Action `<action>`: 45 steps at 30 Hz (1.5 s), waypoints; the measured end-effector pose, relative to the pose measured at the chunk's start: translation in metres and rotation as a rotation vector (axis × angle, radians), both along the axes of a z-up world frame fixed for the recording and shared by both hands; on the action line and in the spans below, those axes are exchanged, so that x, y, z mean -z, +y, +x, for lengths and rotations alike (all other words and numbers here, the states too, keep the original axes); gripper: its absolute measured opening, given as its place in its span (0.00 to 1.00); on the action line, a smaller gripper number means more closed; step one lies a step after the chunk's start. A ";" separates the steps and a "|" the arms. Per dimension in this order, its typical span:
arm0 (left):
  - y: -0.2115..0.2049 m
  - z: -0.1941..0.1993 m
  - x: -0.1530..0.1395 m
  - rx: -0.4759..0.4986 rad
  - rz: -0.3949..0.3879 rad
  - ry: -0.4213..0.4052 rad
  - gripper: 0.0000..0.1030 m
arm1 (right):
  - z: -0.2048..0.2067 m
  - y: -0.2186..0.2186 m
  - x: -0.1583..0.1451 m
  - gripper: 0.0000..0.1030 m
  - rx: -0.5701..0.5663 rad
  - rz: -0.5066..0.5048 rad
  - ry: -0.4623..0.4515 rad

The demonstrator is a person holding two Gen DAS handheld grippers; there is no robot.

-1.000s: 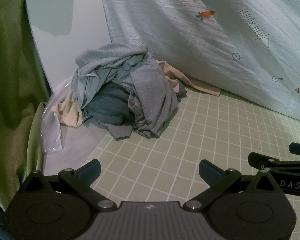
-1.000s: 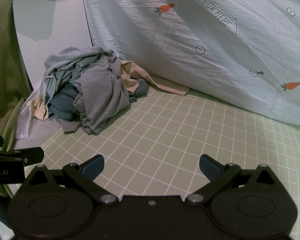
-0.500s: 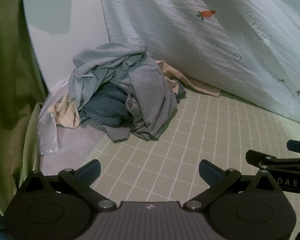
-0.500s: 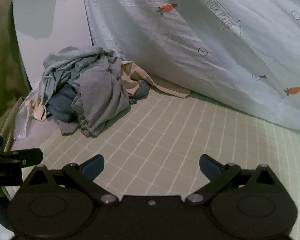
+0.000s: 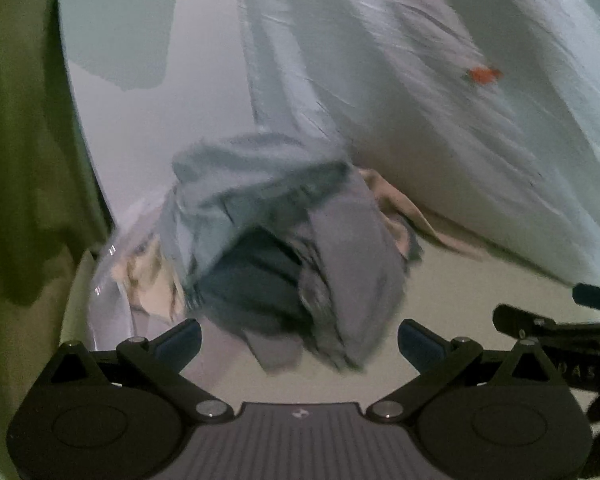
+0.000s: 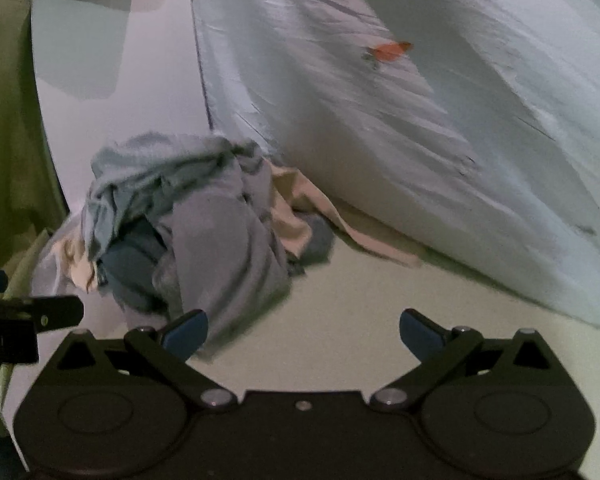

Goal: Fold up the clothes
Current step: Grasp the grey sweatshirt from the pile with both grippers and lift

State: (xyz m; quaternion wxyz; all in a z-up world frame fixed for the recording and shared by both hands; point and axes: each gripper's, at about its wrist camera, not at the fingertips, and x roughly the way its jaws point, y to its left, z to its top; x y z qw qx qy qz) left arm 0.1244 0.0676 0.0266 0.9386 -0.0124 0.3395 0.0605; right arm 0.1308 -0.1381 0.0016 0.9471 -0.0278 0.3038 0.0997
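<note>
Ahead of us, left gripper (image 5: 299, 334) and right gripper (image 6: 303, 330) both spread wide, gripping nothing. Beyond fingertips, clothes pile (image 5: 284, 240) heaped on bed surface (image 6: 339, 320), against pale sheet (image 6: 459, 140); clear plastic bag (image 5: 112, 280) beside pile, contents blurred.

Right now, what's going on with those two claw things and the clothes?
Left gripper open, empty. Right gripper open, empty. Clothes pile unfolded, just ahead, untouched. Nothing between; picture blurred.

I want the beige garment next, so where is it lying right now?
In the right wrist view, the beige garment lies on the right of the clothes pile, against the foot of the pale carrot-print sheet.
</note>
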 end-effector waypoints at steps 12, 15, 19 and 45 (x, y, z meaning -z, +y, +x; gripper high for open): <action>0.080 0.149 -0.006 -0.153 -0.086 -0.034 0.82 | 0.153 0.065 0.010 0.87 -0.067 0.032 -0.008; 0.089 0.174 0.004 -0.164 -0.147 -0.008 0.63 | 0.184 0.079 0.023 0.78 -0.086 0.065 0.041; 0.087 0.187 0.009 -0.181 -0.204 -0.012 0.18 | 0.207 0.092 0.041 0.38 -0.062 0.100 0.123; -0.136 -0.016 -0.022 0.177 -0.324 -0.016 0.02 | -0.003 -0.202 -0.015 0.00 0.413 0.043 -0.121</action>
